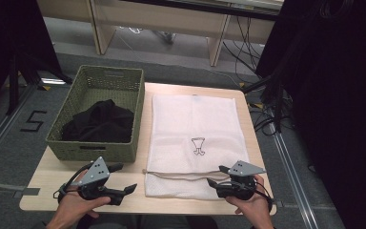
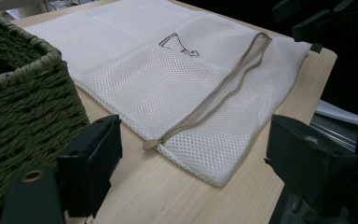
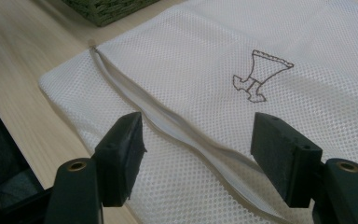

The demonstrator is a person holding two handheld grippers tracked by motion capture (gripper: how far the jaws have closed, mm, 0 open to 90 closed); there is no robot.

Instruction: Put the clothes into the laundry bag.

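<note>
A white mesh laundry bag (image 1: 195, 124) with a small dark printed emblem (image 1: 198, 145) lies flat on the wooden table (image 1: 52, 176). Its beige zipper (image 1: 186, 175) runs across the near end, and the zipper pull (image 2: 150, 144) sits at the end nearest the basket. My left gripper (image 1: 124, 178) stands open at the front left, off the bag, its jaws aimed toward the pull. Over the zipper's right part my right gripper (image 1: 217, 175) is held open, with the zipper line (image 3: 177, 126) passing between its jaws. Neither holds anything.
A green woven basket (image 1: 95, 81) stands at the left of the table with a black garment (image 1: 100, 121) heaped inside, its side close to the bag's left edge. Table edges are near both hands. Dark stands and cables (image 1: 267, 109) sit beyond the right edge.
</note>
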